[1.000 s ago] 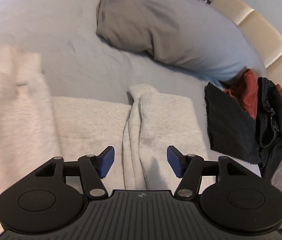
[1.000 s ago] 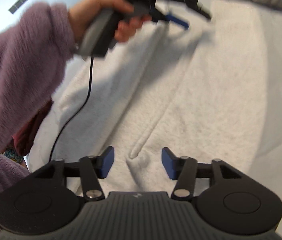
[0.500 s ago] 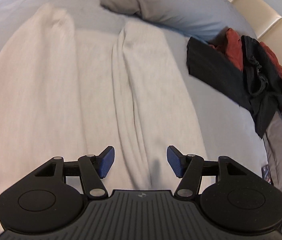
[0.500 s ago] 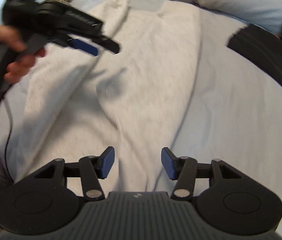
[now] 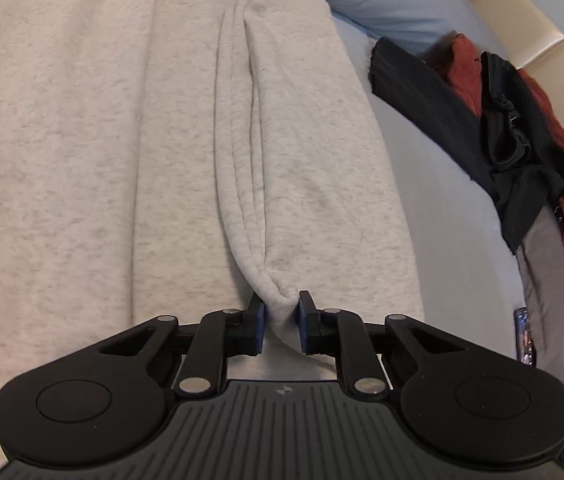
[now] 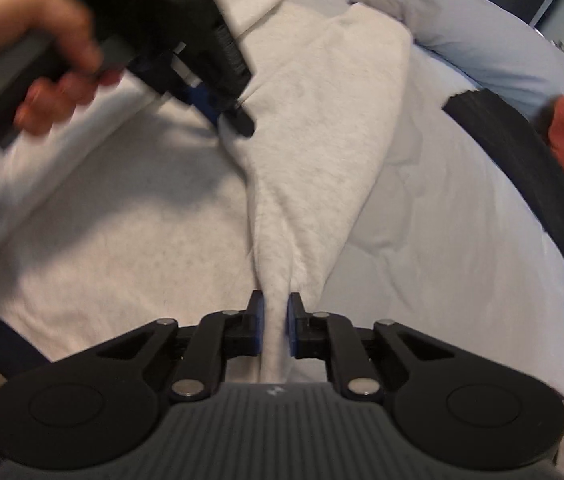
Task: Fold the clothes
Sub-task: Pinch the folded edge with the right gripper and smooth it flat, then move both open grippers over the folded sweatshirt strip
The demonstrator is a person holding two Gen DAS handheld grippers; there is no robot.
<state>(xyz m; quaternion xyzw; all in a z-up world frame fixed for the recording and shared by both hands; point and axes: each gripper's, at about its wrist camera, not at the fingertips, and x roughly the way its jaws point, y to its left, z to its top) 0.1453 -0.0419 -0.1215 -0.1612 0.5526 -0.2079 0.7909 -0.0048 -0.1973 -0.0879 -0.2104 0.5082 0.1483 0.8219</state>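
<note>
Sweatshirt [image 5: 82, 140] edge — open bedding [image 6: 441, 240] beside

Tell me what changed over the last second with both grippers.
Both went from open above the cream sweatshirt to pinching it: left gripper closing on a bunched fold, right gripper closing on its edge. The black and red clothes stayed put.

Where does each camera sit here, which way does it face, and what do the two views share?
Left wrist: on the left gripper, angled down at the pale grey garment; jaws closing on a fold.
Right wrist: on the right gripper, angled down; jaws closing on the garment, a hand showing.
Shared: the garment, the dark clothes pile and the bed.
</note>
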